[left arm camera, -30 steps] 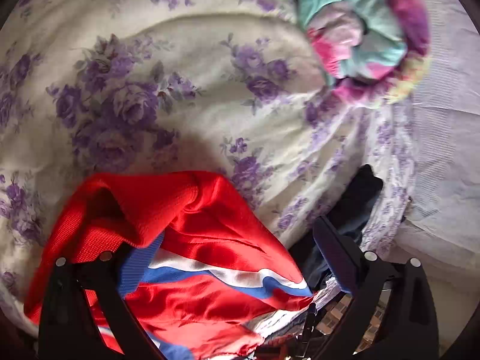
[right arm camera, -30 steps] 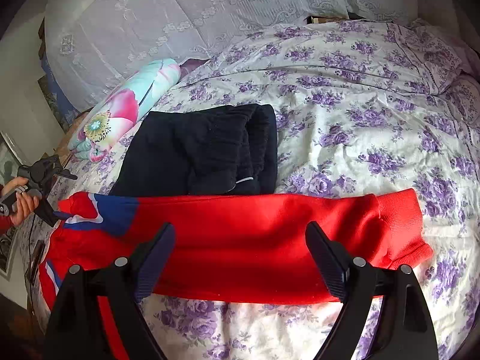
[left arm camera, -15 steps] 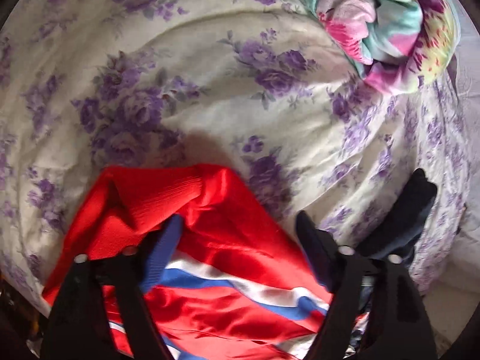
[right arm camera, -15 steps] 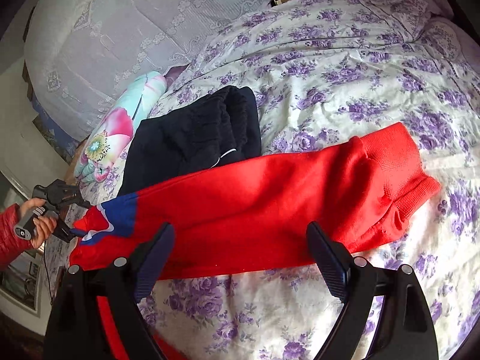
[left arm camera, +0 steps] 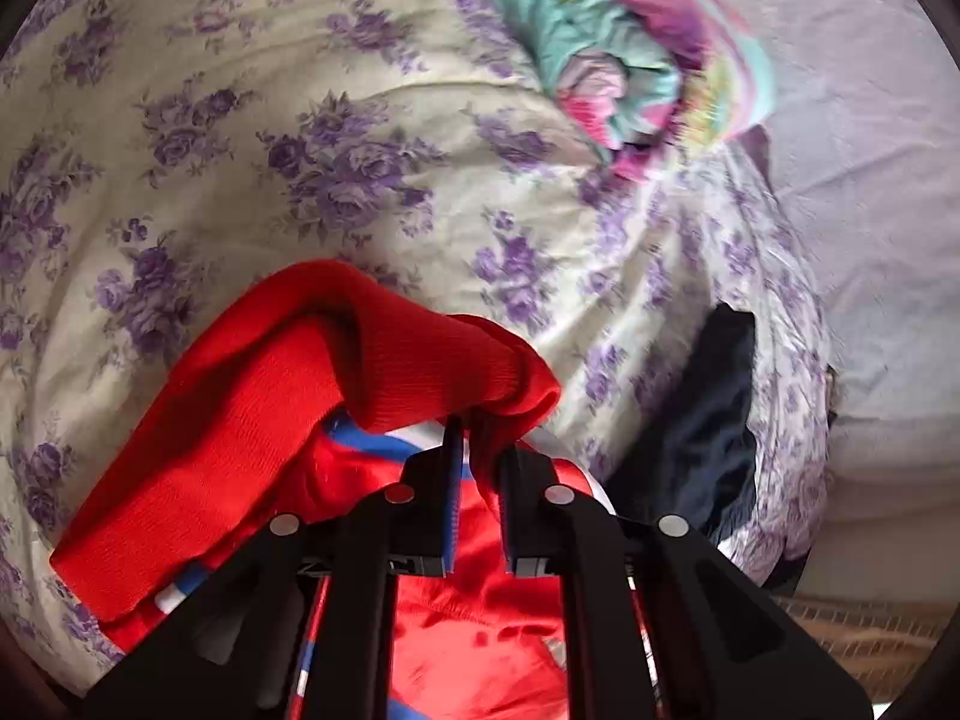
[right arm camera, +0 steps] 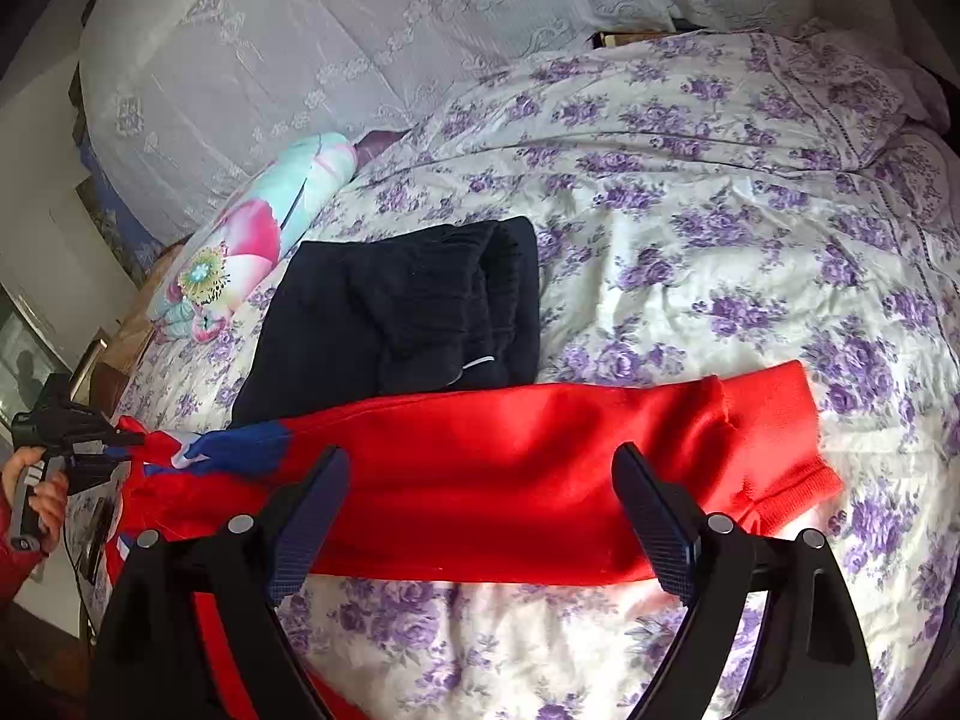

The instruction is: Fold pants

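Over at nine o'clock in the right wrist view, a hand (right arm camera: 30, 498) is gripping the left gripper (left arm camera: 477, 438), whose fingers (left arm camera: 451, 456) have just been closing and are now pinching together on the waistband end of the red pants (right arm camera: 510, 480). The pants are lying stretched across the floral bedspread (right arm camera: 720, 228), waist at nine o'clock, ribbed cuffs reaching toward three o'clock. At twelve o'clock of the pants, touching their upper edge, a folded dark garment (right arm camera: 396, 318) is sitting; a colourful rolled pillow (right arm camera: 252, 240) is resting at its ten o'clock. At six o'clock, the right gripper (right arm camera: 480, 516) is hovering over the pants, fingers (right arm camera: 654, 516) standing wide apart, gripping nothing.
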`<state>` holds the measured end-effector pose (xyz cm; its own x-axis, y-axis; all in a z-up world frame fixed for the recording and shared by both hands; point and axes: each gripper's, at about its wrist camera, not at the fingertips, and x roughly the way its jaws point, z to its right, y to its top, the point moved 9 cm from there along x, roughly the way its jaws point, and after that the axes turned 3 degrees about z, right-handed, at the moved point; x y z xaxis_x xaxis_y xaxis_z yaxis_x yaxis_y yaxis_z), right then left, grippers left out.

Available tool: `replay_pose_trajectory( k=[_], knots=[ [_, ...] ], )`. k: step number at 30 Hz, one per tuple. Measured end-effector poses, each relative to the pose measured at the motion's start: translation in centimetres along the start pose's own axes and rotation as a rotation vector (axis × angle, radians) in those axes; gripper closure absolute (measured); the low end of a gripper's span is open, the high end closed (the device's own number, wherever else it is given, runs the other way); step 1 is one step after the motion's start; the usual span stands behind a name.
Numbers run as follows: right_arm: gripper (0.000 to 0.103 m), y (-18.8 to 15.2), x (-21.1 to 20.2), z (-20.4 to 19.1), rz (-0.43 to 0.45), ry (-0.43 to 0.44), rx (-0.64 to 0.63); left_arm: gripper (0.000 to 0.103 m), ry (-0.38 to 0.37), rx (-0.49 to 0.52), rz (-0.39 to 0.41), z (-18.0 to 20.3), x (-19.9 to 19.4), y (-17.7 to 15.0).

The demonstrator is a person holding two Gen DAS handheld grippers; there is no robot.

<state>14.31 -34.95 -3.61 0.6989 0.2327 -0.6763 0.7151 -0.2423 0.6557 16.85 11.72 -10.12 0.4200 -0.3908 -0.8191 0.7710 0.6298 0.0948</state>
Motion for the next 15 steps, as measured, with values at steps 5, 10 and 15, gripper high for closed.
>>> replay_pose_trajectory(
  k=[5,10,15],
  knots=[
    [0.019,-0.1,2.6,-2.4,-0.085,0.055,0.155,0.099,-0.091,0.043,-0.012,-0.5,-1.6,-2.4],
    [0.036,-1.7,5.8,-4.4,-0.159,0.110,0.285,0.099,-0.113,0.023,-0.084,-3.7,-1.4,-6.2],
    [0.049,-1.8,7.3,-6.6,-0.181,0.155,0.326,0.099,-0.121,-0.005,-0.116,-6.5,-1.1,-8.8]
  ],
)
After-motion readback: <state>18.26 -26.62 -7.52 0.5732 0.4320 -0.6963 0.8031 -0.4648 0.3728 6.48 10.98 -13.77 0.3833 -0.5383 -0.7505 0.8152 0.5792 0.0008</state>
